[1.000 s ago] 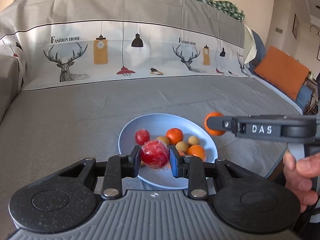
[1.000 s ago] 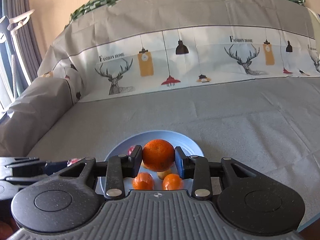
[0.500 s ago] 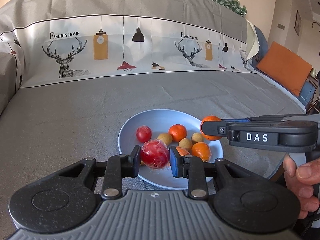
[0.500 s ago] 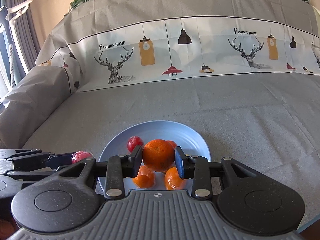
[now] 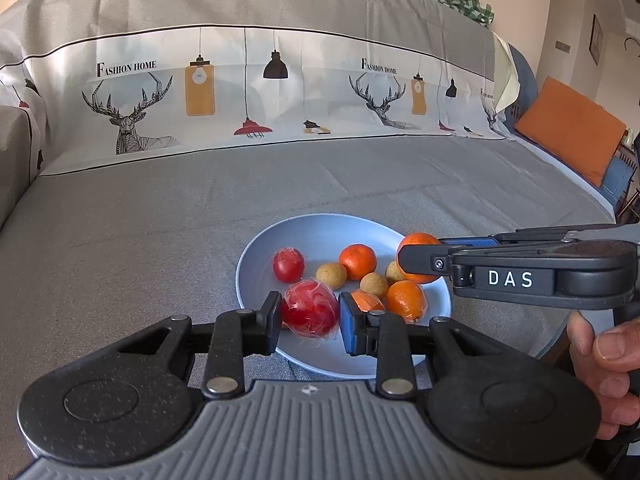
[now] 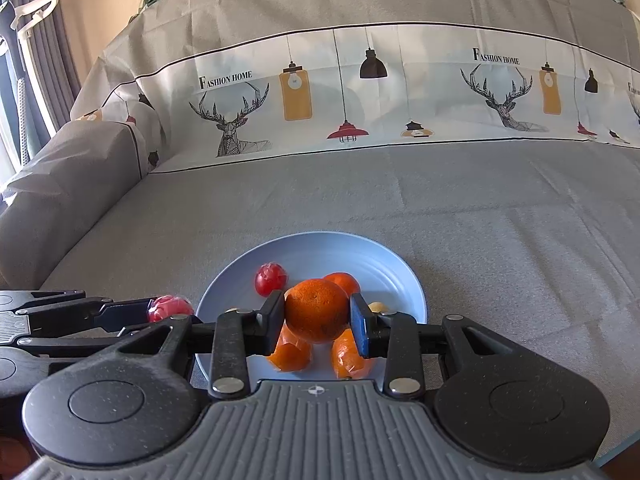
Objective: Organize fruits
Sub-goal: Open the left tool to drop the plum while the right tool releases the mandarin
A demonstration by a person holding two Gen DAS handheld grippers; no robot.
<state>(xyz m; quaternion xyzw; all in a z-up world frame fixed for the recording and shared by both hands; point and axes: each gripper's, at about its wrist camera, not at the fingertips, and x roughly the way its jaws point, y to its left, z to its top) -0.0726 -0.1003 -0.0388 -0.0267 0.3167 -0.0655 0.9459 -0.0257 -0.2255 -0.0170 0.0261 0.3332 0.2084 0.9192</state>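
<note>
The left gripper [image 5: 309, 316] clamps a wrapped red fruit [image 5: 309, 312] over the near edge of the blue plate [image 5: 320, 232]; the right gripper [image 6: 316, 320] clamps an orange [image 6: 316, 310] above it. Lower each into a bare patch before opening the jaws, so neither rolls off

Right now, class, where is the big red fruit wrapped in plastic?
In the left wrist view, the wrapped red fruit sits clamped in the left gripper, above the near edge of the blue plate, just left of the oranges.
</note>
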